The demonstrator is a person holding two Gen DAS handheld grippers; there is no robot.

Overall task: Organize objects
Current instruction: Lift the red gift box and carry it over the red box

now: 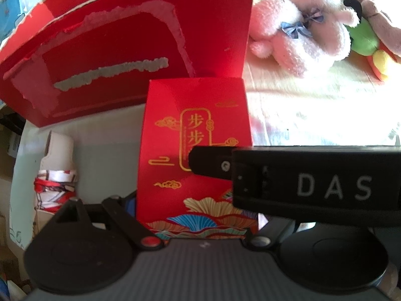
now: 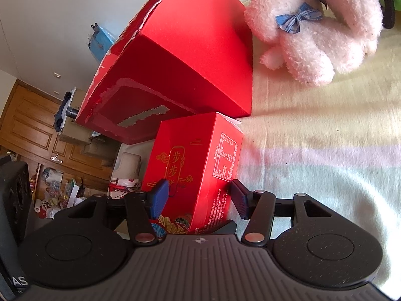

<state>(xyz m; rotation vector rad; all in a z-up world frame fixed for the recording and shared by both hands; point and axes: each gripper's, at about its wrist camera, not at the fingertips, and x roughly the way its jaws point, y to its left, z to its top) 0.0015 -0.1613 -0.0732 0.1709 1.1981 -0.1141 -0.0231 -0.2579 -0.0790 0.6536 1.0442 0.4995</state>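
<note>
A small red gift box with gold Chinese characters fills the middle of the left wrist view, and shows in the right wrist view. My right gripper is shut on this small box, blue pads on its two sides. In the left wrist view the right gripper's black body marked "DAS" crosses the box's front. My left gripper sits close against the box; its fingertips are hidden, so its state is unclear. A large red box with torn edges lies just behind, and shows in the right wrist view.
Pink plush toys with blue bows lie on the pale bedcover to the right. A green and brown plush lies beside them. A white bottle with red wrapping stands left of the box. A wooden cabinet is far left.
</note>
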